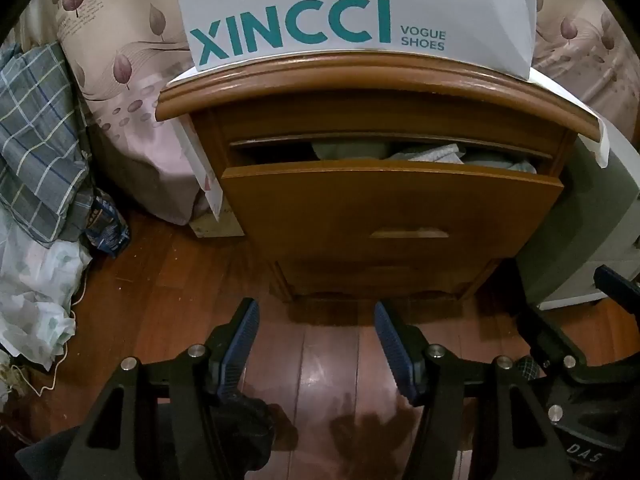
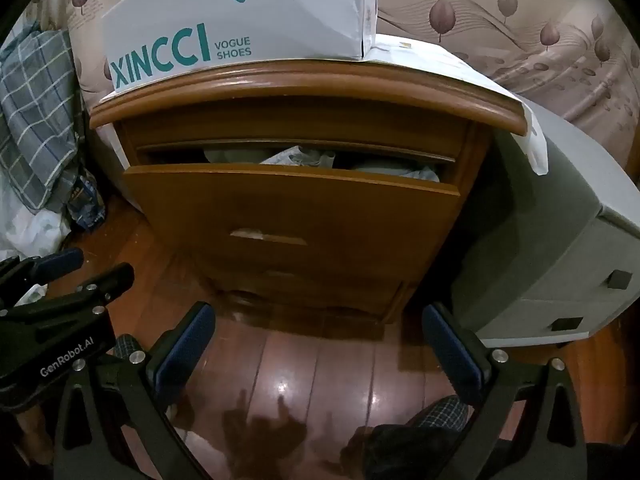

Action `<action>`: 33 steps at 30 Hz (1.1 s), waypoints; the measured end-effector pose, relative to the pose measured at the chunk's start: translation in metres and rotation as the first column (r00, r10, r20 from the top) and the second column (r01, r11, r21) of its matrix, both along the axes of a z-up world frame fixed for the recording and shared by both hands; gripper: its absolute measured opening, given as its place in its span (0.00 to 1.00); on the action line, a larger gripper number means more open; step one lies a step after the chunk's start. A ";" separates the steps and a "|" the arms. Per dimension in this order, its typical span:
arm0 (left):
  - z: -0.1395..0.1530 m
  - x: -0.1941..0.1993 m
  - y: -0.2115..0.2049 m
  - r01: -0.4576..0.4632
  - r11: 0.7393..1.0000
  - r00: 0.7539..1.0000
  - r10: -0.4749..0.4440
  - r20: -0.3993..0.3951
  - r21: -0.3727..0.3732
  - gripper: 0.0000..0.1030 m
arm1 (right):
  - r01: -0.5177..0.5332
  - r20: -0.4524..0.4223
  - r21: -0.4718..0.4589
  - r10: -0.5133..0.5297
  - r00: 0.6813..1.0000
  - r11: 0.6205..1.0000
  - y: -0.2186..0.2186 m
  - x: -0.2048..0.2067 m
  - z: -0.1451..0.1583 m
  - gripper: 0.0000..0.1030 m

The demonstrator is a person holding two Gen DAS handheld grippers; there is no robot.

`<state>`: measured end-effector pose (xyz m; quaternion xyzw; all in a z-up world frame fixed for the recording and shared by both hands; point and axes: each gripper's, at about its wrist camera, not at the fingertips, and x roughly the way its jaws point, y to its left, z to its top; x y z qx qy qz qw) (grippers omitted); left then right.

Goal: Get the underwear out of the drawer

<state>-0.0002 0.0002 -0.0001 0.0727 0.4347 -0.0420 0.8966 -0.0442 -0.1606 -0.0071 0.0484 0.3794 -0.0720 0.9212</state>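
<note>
A wooden nightstand [image 1: 360, 80] [image 2: 304, 80] stands ahead on the wood floor. Its top drawer [image 1: 392, 204] [image 2: 296, 208] is pulled part way out. Pale folded underwear and cloth [image 1: 432, 154] [image 2: 296, 158] shows in the gap above the drawer front. My left gripper [image 1: 316, 320] is open and empty, low over the floor in front of the drawer. My right gripper [image 2: 318, 324] is open and empty, also short of the drawer. The right gripper shows at the right edge of the left wrist view [image 1: 592, 320]. The left gripper shows at the left of the right wrist view [image 2: 68, 280].
A white XINCCI shoe box [image 1: 352, 12] [image 2: 240, 20] sits on the nightstand. A grey-white appliance [image 2: 560, 240] stands right of it. A plaid blanket [image 1: 36, 140] and white bags [image 1: 32, 300] lie to the left. Floral bedding [image 1: 128, 80] is behind.
</note>
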 end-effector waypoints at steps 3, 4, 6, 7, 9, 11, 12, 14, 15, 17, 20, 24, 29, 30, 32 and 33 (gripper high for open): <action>0.000 -0.001 0.000 0.001 1.000 1.000 -0.001 0.002 0.007 0.60 | 0.001 0.004 -0.001 -0.001 1.000 1.000 0.000 0.000 0.000 0.99; 0.001 -0.001 0.000 0.002 1.000 1.000 -0.002 0.001 0.007 0.60 | 0.001 0.004 0.000 -0.001 1.000 1.000 0.000 0.000 0.000 0.99; 0.002 -0.004 -0.003 -0.003 1.000 1.000 0.003 0.003 0.017 0.60 | 0.000 0.005 0.001 0.000 1.000 1.000 0.000 -0.001 0.000 0.99; 0.003 -0.005 -0.004 -0.005 1.000 1.000 0.005 0.002 0.019 0.60 | 0.000 0.006 0.000 0.000 1.000 1.000 0.000 -0.001 0.000 0.99; 0.001 -0.001 -0.004 -0.010 1.000 1.000 0.010 0.001 0.019 0.60 | -0.002 0.002 0.001 0.002 1.000 1.000 0.000 -0.001 0.000 0.99; 0.002 -0.002 -0.006 -0.015 1.000 1.000 0.015 0.000 0.022 0.60 | -0.002 0.002 0.001 0.002 1.000 1.000 0.000 0.000 0.000 0.99; 0.002 -0.003 -0.007 -0.015 1.000 1.000 0.015 -0.002 0.020 0.60 | -0.002 0.002 0.003 0.002 1.000 1.000 0.000 0.000 0.001 0.99; 0.001 -0.001 -0.004 -0.007 1.000 1.000 0.007 -0.009 0.012 0.60 | -0.001 0.000 0.006 0.001 1.000 1.000 -0.001 0.000 0.000 0.99; 0.001 -0.001 -0.003 -0.007 1.000 1.000 0.007 -0.010 0.010 0.60 | 0.000 0.000 0.003 0.000 1.000 1.000 0.000 0.000 -0.001 0.99; 0.002 0.000 -0.001 -0.008 1.000 1.000 0.009 -0.010 0.007 0.60 | 0.000 -0.001 0.003 0.000 1.000 1.000 0.000 0.000 -0.001 0.99; 0.001 0.001 -0.001 -0.006 1.000 1.000 0.006 -0.011 0.005 0.60 | -0.002 -0.003 0.006 0.002 1.000 1.000 0.000 0.001 0.000 0.99; 0.000 0.001 0.000 -0.006 1.000 1.000 0.006 -0.011 0.005 0.60 | -0.002 -0.007 0.009 0.002 1.000 1.000 0.000 0.002 -0.001 0.99; -0.001 0.000 -0.001 -0.009 1.000 1.000 0.009 -0.007 0.011 0.60 | -0.002 -0.010 0.007 0.002 1.000 1.000 0.001 0.002 -0.002 0.99; -0.001 0.001 -0.002 -0.010 1.000 1.000 0.010 -0.006 0.015 0.60 | -0.001 -0.010 0.007 0.001 1.000 1.000 0.001 0.002 -0.002 0.99; -0.001 0.000 -0.001 -0.009 1.000 1.000 0.009 -0.007 0.011 0.60 | -0.002 -0.010 0.007 0.002 1.000 1.000 0.001 0.003 -0.003 0.99; -0.001 0.000 -0.002 -0.009 1.000 1.000 0.009 -0.006 0.013 0.60 | -0.002 -0.010 0.007 0.002 1.000 1.000 0.001 0.002 -0.003 0.99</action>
